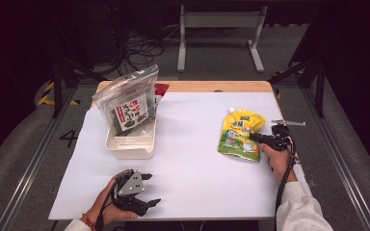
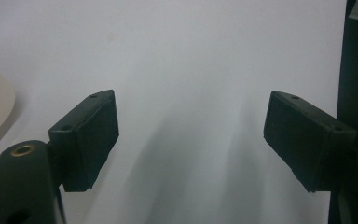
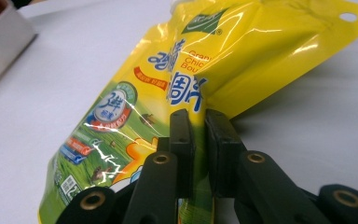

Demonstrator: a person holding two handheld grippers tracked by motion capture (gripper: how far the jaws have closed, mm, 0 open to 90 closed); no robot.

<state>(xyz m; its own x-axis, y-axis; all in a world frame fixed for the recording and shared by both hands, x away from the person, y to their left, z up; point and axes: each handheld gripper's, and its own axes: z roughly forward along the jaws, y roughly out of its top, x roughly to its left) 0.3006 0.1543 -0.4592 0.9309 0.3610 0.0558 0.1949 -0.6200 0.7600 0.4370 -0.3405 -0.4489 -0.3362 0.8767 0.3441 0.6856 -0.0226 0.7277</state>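
Fingers (image 3: 189, 140) pinching pouch (image 3: 205, 70) edge, right gripper view.

A white table (image 1: 188, 163) takes up the middle, with a strip of bare wood along its far edge. Over on the left sits a cream tub (image 1: 130, 143) – and a clear bag of dark seaweed (image 1: 131, 103) leans up out of it, tilted back. Something red (image 1: 161, 89) peeks out just behind. Beyond the table, a grey metal stand (image 1: 219, 33) and a tangle of cables (image 1: 142, 50) on the floor.
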